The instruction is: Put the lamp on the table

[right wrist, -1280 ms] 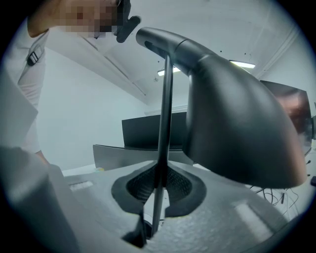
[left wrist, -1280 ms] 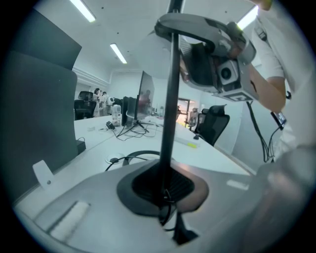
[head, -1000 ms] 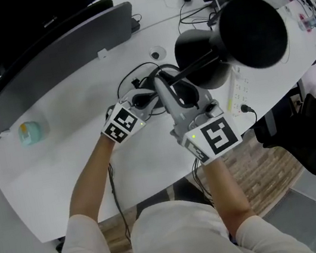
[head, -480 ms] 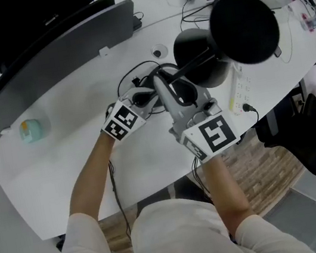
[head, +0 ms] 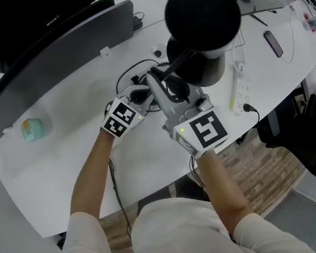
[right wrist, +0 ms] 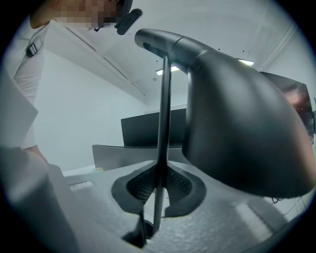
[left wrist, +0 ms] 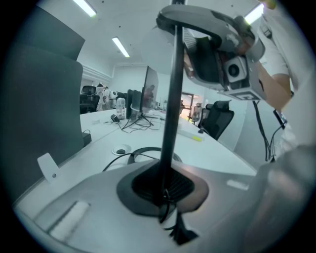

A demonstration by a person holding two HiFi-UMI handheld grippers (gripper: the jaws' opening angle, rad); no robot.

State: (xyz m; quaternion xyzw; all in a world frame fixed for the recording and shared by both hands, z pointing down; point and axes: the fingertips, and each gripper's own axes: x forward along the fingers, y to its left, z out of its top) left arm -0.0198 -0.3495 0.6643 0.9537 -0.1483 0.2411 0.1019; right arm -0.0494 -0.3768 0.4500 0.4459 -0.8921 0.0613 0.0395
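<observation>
A black lamp is held up over the white table (head: 51, 172). Its big round shade (head: 201, 11) hangs above its round base (head: 199, 68), and a thin black rod (head: 178, 63) joins them. My left gripper (head: 142, 94) is shut on the rod (left wrist: 170, 99) from the left side. My right gripper (head: 160, 86) is shut on the same rod (right wrist: 163, 123) just beside it. In the right gripper view the dark shade (right wrist: 242, 123) fills the right half. In the left gripper view the right gripper (left wrist: 222, 54) shows higher up the rod.
A grey divider panel (head: 49, 57) runs along the back left. A mint-green object (head: 31, 128) sits at the left. Black cables (head: 131, 76) loop under the grippers near a round grommet (head: 159, 51). A white power strip (head: 239, 87) and a phone (head: 273, 43) lie at the right.
The lamp shade has swung left and toward the far side of the table, now over the base. The right gripper has shifted slightly left with it. Both grips are unchanged.
</observation>
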